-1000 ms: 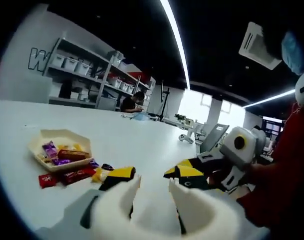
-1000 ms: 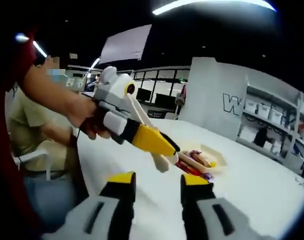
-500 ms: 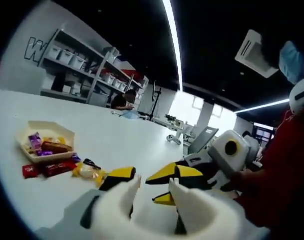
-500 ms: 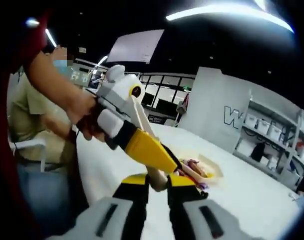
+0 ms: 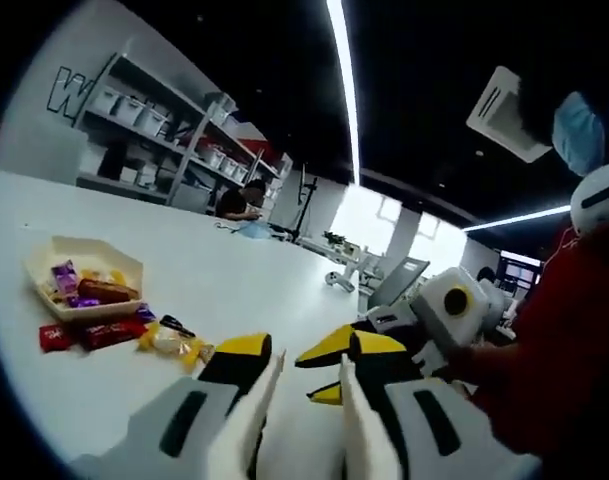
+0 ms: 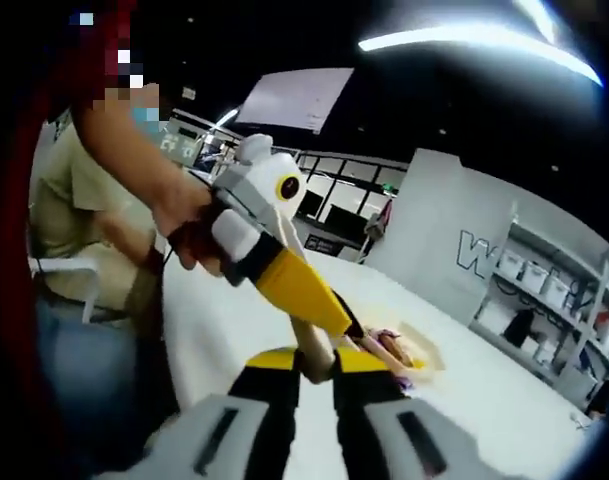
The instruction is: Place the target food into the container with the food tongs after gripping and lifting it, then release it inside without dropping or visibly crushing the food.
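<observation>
Between the jaws of my left gripper (image 5: 309, 355) run the two white arms of the food tongs (image 5: 252, 420), and it is shut on them. My right gripper (image 5: 329, 370) comes in from the right with its yellow tips at the tongs' front end. In the right gripper view, my right gripper (image 6: 314, 365) is shut on the cream tongs tip (image 6: 311, 345), which sticks out of the left gripper (image 6: 339, 325). A cream hexagonal tray (image 5: 44, 262) holds several wrapped sweets. Red wrappers (image 5: 94, 335) and a yellow wrapped snack (image 5: 174, 342) lie on the table beside it.
The white table (image 5: 234, 270) stretches far back. Shelves with boxes (image 5: 154, 120) line the wall, and a seated person (image 5: 246, 200) is behind the table. A red sleeve (image 5: 574, 350) holds the right gripper. Another seated person (image 6: 64, 230) is at the table's near edge.
My right gripper's jaws went from wide apart to shut on the tongs tip. Both views shifted slightly with the hands; the food and tray stayed put.
</observation>
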A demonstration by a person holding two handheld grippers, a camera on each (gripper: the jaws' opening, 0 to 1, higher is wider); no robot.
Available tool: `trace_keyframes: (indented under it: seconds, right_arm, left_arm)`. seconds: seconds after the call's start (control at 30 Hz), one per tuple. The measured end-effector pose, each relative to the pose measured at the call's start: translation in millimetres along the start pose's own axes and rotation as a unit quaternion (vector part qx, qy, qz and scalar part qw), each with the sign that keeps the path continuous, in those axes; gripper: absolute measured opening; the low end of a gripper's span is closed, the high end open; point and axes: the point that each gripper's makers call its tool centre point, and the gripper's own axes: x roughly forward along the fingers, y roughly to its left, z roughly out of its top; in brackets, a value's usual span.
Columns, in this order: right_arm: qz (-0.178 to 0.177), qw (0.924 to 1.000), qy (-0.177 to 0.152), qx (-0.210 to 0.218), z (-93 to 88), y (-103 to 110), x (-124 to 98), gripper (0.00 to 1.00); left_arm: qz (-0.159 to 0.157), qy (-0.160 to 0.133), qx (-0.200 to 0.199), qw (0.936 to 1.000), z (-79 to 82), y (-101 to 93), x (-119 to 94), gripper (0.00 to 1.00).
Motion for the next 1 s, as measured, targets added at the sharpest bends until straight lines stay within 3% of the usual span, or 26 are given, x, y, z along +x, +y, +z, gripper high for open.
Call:
trace_keyframes:
  seconds: [0.13, 0.43, 0.6, 0.73, 0.87, 1.0]
  right_arm:
    - [0.007, 0.9993, -0.021, 0.030, 5.9, 2, 2, 0.06]
    - [0.011, 0.9988, -0.042, 0.021, 15.1, 5, 2, 0.06]
    - [0.019, 0.9971, -0.048, 0.056, 10.8, 8, 6, 0.06]
    - [0.030, 0.9943, -0.053, 0.088, 7.5, 15, 8, 0.04]
    - [0.040, 0.9980, -0.031, 0.038, 6.4, 25, 10, 0.01]
    - [0.029, 0.9971, -0.048, 0.052, 12.6, 18, 7, 0.01]
  left_arm:
    - [0.000, -0.008, -0.008, 0.9999, 4.1, 1.3, -1, 0.31]
    - [-0.009, -0.014, -0.008, 0.9998, 4.6, -2.7, -5, 0.31]
    - [-0.009, -0.022, -0.011, 0.9997, 6.1, -3.0, -6, 0.33]
    - [-0.019, -0.042, 0.051, 0.9976, 15.1, -12.8, -5, 0.30]
    - [-0.030, -0.037, 0.013, 0.9988, 16.0, -14.2, -2, 0.31]
    - [-0.032, -0.041, 0.009, 0.9986, 19.4, -15.2, -2, 0.31]
